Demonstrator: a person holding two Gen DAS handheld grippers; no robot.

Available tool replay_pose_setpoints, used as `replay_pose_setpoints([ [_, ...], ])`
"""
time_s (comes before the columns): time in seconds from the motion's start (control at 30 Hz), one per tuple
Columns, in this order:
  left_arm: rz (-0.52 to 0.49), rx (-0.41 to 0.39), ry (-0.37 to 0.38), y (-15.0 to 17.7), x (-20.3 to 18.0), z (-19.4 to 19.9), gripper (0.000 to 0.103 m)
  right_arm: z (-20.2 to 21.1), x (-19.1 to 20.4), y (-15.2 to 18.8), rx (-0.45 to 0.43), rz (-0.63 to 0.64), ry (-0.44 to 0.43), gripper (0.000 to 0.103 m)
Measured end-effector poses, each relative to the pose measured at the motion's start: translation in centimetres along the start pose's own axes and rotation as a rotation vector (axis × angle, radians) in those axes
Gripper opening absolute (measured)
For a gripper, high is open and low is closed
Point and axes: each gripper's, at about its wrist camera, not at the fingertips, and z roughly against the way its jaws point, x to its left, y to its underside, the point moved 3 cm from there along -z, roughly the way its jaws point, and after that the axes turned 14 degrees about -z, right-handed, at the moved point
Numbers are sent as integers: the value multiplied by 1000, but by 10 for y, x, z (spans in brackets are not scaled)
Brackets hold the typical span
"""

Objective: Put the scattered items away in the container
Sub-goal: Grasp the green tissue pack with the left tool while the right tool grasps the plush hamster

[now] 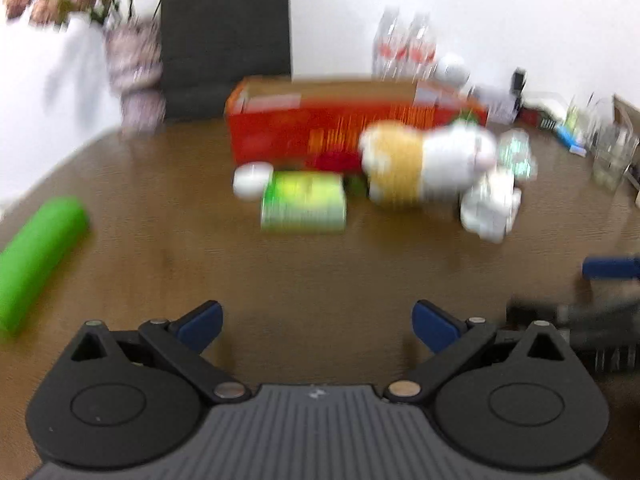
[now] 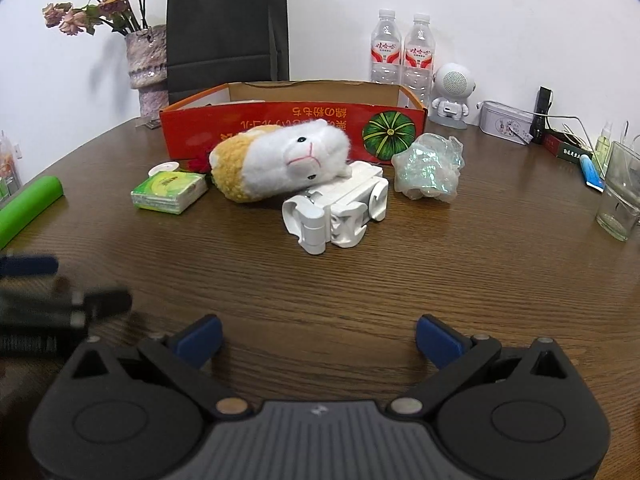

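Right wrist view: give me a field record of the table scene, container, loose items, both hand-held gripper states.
container: red cardboard box, open top, at the back of the wooden table
plush: white-and-yellow hamster plush, lying on its side, resting on the white folding stand
tissues: green tissue pack, left of the plush
wrapper: crumpled clear plastic bag, right of the plush
left edge: green roll
right hand-held gripper: open, holding nothing
left hand-held gripper: open, holding nothing
in box: none of the loose items listed
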Motion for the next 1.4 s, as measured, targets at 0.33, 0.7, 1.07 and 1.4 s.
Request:
replay_pose_setpoints([
  [0.33, 5, 49, 16, -42, 28, -80, 85, 9, -1, -28, -87, 61, -8, 97],
  [0.7, 138, -4, 94, -12, 45, -40, 63, -72, 61, -113, 30, 619, -147, 84],
  [1.07, 286, -88, 49, -13, 83, -15, 63, 4, 88, -61, 173, 481, -363, 78],
  [1.4, 273, -76, 4, -7, 83, -15, 63, -11, 55, -73, 175, 71, -360, 86],
])
